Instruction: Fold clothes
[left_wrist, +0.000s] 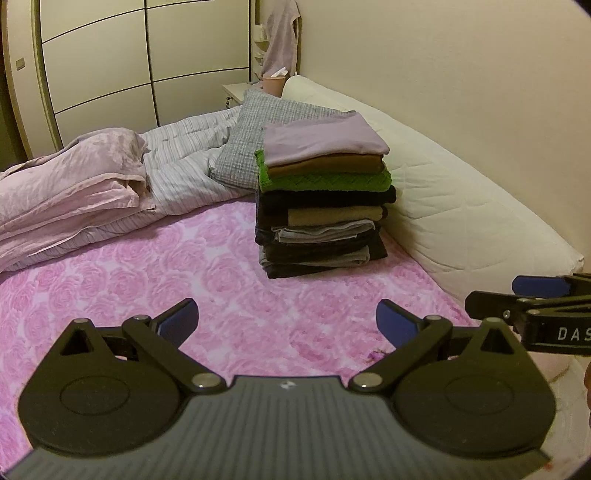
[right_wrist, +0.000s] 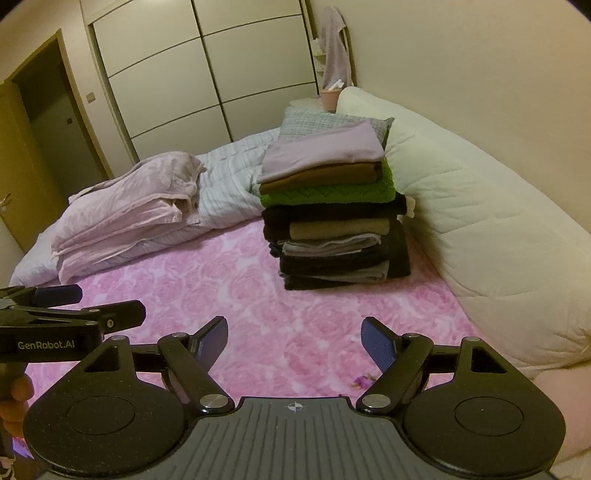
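A tall stack of folded clothes (left_wrist: 325, 206) (right_wrist: 332, 221) stands on the pink rose-patterned bed sheet (left_wrist: 184, 273) (right_wrist: 258, 295), next to the white padded headboard. A lilac piece tops the stack, with brown, green, black, tan and grey layers below. My left gripper (left_wrist: 286, 319) hangs open above the sheet in front of the stack, nothing between its blue pads. My right gripper (right_wrist: 293, 339) is open too and empty, level with the left one. Each gripper shows at the other view's edge: the right gripper (left_wrist: 532, 295), the left gripper (right_wrist: 66, 302).
A crumpled pink cover (left_wrist: 70, 184) (right_wrist: 129, 203) lies on a striped duvet (left_wrist: 184, 166) at the left. A grey checked pillow (left_wrist: 251, 144) leans behind the stack. The white headboard (left_wrist: 461, 206) (right_wrist: 498, 221) runs along the right. Wardrobe doors (right_wrist: 207, 74) stand beyond.
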